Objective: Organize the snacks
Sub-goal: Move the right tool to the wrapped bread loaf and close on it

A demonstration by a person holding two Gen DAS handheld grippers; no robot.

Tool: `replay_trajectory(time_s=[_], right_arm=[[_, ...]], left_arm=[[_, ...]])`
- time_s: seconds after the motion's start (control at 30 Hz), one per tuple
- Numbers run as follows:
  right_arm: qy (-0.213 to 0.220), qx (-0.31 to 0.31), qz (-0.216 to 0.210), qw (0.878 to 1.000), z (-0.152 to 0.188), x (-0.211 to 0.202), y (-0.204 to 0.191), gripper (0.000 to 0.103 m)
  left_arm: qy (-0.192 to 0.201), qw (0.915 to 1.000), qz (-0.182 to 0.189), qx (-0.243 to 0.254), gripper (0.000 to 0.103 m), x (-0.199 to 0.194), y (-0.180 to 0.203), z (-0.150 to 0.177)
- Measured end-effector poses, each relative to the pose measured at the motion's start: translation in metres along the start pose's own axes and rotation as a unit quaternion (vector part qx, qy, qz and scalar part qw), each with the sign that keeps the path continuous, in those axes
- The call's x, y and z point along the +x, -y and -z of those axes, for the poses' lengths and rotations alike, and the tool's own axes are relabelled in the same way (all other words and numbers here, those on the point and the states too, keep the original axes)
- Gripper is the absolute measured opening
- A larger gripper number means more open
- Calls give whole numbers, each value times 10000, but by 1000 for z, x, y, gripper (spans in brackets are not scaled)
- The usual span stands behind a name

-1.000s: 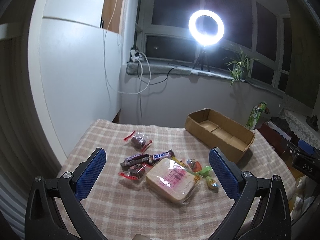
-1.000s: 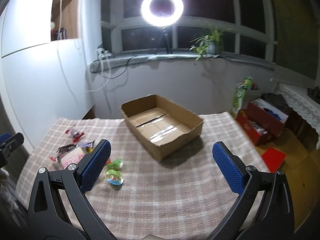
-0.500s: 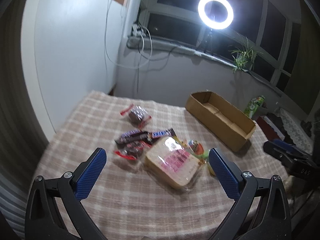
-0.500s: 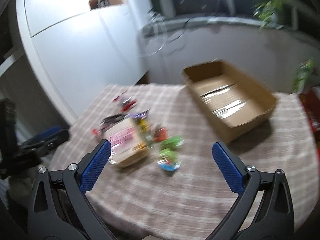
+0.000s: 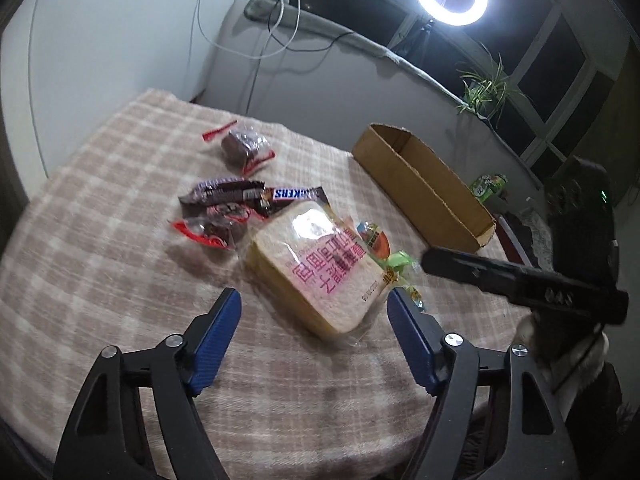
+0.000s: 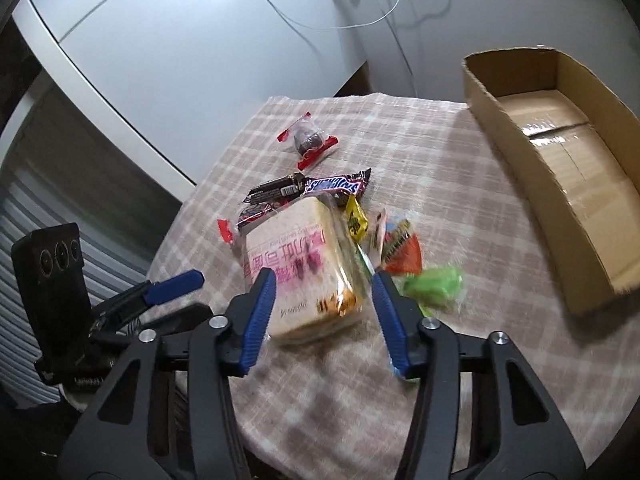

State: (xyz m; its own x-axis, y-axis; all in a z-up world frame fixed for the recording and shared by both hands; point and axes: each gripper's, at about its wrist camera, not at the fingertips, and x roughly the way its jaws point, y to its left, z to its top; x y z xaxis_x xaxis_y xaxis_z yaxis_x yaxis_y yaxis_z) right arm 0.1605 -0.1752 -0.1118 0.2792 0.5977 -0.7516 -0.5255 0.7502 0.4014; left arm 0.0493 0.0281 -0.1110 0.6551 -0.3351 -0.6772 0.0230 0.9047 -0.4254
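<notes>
Reaching step: right gripper (image 6: 322,312) and left gripper (image 5: 314,338), jaws apart, straddle the bread pack (image 6: 298,268); next, clamp and carry to the box (image 6: 560,168) at two o'clock.

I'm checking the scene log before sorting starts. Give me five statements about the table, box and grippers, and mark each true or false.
1. The cardboard box holds no snacks. True.
2. The right gripper is clamped shut on the bread bag. False: its jaws are open, on either side of the bag's near end.
3. The Snickers bar lies beside the bread bag. True.
4. The left gripper holds a candy. False: it is open and holds nothing.
5. The bread bag sits inside the box. False: it lies on the checked tablecloth.
</notes>
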Motion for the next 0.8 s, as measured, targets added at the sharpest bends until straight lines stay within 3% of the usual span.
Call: replay_trajectory(time_s=[0.1,0.57,0.8], right_arm=[[-146,-83,-59,9998,-8,11,-2,48],[-615,-315,-109,9975,-19,48,-5,47],[-747,-348,-152,9965,-17,56,-5,47]], left_arm=[[-71,9999,70,-44,67,8,-1,0],[-327,9992,159,-172,59,32,-5,0],[-456,9986,197,-191,49,45,-6,2]])
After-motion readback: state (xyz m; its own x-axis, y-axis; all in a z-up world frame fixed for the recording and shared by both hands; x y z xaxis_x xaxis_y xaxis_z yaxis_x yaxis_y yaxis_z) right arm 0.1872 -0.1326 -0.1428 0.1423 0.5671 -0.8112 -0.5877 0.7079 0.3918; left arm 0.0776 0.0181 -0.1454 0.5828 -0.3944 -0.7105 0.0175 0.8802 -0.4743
